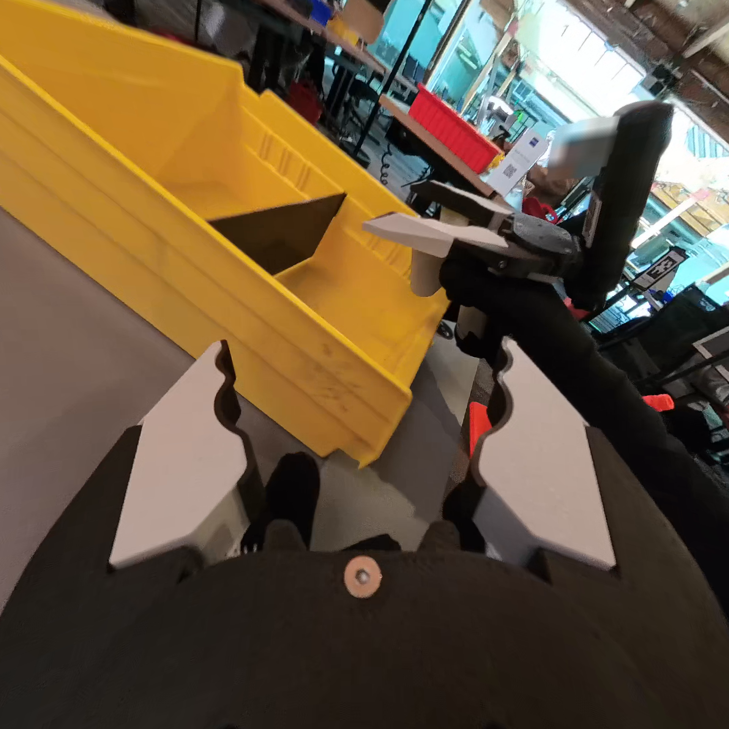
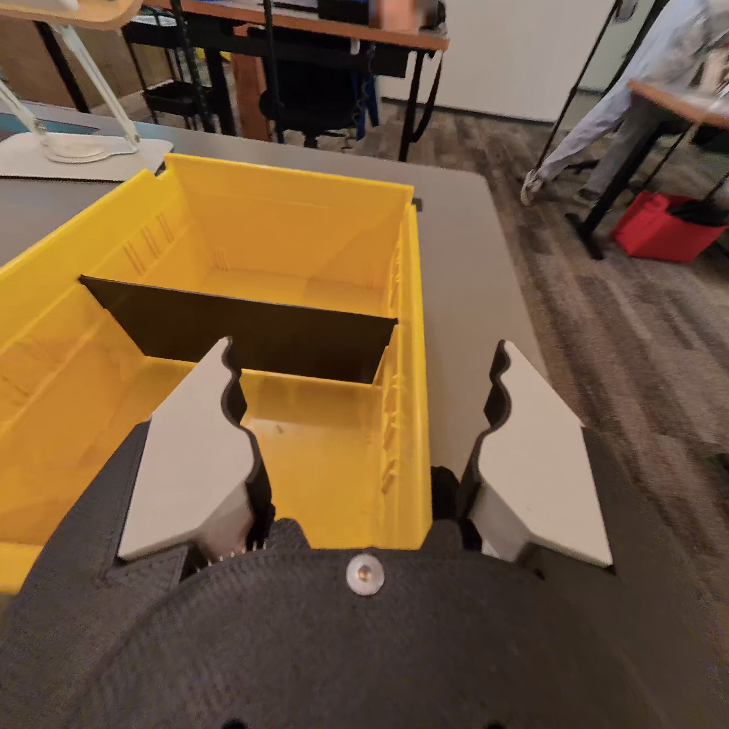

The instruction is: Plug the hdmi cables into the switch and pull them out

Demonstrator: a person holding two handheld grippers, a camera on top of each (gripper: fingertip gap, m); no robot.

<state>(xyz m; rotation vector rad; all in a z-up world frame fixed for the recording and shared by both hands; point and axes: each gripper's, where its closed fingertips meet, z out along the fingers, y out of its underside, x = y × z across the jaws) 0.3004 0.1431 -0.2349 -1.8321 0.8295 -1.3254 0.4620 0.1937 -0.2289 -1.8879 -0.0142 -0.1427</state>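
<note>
No HDMI cable and no switch show in either view. My left gripper (image 1: 365, 351) is open and empty, low over the grey table (image 1: 59, 355), at the near corner of a yellow bin (image 1: 315, 355). My right gripper (image 2: 365, 347) is open and empty, above the near right part of the same yellow bin (image 2: 418, 355). It also shows in the left wrist view (image 1: 378, 225), held in a black-gloved hand over the bin's far end. A black divider (image 2: 236, 327) splits the bin; the compartments in view are empty. It shows too in the left wrist view (image 1: 276, 232).
The grey table (image 2: 473, 276) ends just right of the bin, with wood-look floor beyond. A white lamp base (image 2: 75, 152) stands at the back left. A red crate (image 2: 662, 232) and a person's legs (image 2: 584, 146) are on the floor at right. A red bin (image 1: 449, 130) sits on a far desk.
</note>
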